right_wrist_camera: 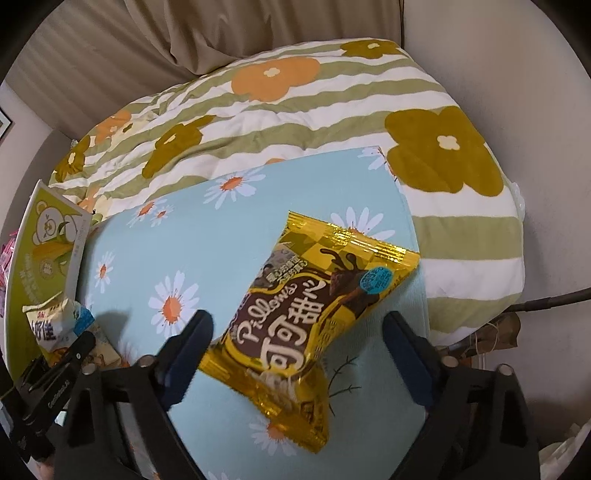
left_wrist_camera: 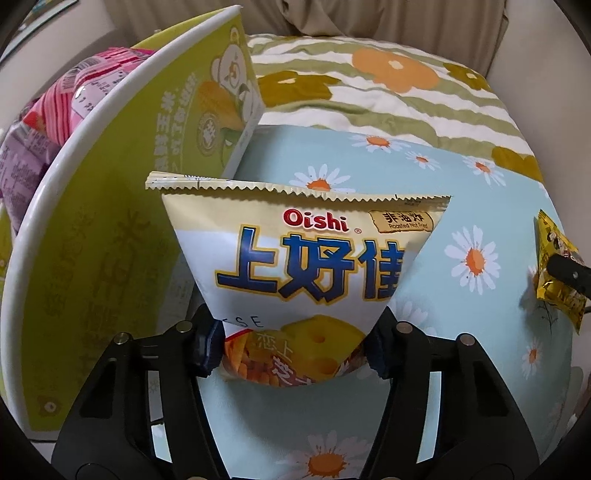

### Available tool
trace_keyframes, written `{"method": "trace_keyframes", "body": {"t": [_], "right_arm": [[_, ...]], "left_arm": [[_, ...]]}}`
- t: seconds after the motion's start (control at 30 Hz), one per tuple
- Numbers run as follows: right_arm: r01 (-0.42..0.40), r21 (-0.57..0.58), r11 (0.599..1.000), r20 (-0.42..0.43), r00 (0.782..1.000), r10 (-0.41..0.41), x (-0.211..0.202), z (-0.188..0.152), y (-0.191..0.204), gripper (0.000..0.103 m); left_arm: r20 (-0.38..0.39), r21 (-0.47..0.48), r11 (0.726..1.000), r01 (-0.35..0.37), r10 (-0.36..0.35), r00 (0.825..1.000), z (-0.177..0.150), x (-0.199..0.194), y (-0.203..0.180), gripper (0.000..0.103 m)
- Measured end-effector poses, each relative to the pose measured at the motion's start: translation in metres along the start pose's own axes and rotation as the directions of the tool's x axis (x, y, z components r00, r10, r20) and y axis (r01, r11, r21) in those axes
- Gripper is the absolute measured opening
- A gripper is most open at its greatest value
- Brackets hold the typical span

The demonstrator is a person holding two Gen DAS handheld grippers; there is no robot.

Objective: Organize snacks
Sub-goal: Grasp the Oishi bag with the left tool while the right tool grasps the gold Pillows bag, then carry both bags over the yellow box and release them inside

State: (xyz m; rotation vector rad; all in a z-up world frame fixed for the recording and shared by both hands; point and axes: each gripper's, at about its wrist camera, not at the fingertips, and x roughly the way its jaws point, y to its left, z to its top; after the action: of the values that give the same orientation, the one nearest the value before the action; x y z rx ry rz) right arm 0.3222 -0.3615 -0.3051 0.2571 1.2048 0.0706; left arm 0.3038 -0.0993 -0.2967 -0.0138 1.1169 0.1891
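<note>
My left gripper (left_wrist_camera: 291,350) is shut on the lower part of a white Oishi cheese snack bag (left_wrist_camera: 303,266) and holds it upright beside a green and white cardboard box (left_wrist_camera: 122,206). The box holds pink and purple snack packs (left_wrist_camera: 70,99). In the right wrist view the Oishi bag (right_wrist_camera: 55,325) and box (right_wrist_camera: 44,254) show at far left. My right gripper (right_wrist_camera: 295,332) is open, its fingers on either side of a yellow Pillows chocolate snack bag (right_wrist_camera: 310,314) lying on the blue daisy cloth (right_wrist_camera: 207,251). That bag also shows in the left wrist view (left_wrist_camera: 557,266).
A striped quilt with orange and olive flowers (right_wrist_camera: 295,118) lies behind the daisy cloth. A beige curtain (right_wrist_camera: 221,33) hangs behind. A dark cable (right_wrist_camera: 546,302) and clutter sit at the right edge.
</note>
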Motion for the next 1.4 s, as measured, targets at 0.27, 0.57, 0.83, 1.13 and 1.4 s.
{"method": "trace_keyframes", "body": {"t": [0.27, 0.57, 0.83, 1.13, 1.4], "right_arm": [[-0.033, -0.009, 0.999, -0.049, 0.998, 0.033, 0.009, 0.014, -0.004, 0.056], [-0.06, -0.066, 0.996, -0.029, 0.998, 0.058, 0.006, 0.012, 0.008, 0.043], [-0.083, -0.114, 0.99, 0.048, 0.995, 0.089, -0.034, 0.012, 0.025, 0.043], [-0.158, -0.201, 0.967, 0.127, 0.974, 0.185, -0.088, 0.019, 0.076, 0.043], [-0.225, -0.287, 0.931, 0.189, 0.94, 0.286, -0.119, 0.018, 0.154, 0.043]], "left_arm": [[-0.026, 0.02, 0.998, 0.056, -0.055, 0.998, 0.0, -0.006, -0.009, 0.051], [-0.025, 0.04, 0.992, 0.122, -0.122, 0.992, -0.002, -0.022, -0.016, 0.043], [0.035, 0.05, 0.983, 0.176, -0.178, 0.983, 0.008, -0.064, -0.007, 0.04], [0.18, 0.023, 0.977, 0.212, -0.213, 0.961, 0.043, -0.149, 0.04, 0.04], [0.256, 0.01, 0.984, 0.179, -0.175, 0.951, 0.085, -0.182, 0.124, 0.04]]}}
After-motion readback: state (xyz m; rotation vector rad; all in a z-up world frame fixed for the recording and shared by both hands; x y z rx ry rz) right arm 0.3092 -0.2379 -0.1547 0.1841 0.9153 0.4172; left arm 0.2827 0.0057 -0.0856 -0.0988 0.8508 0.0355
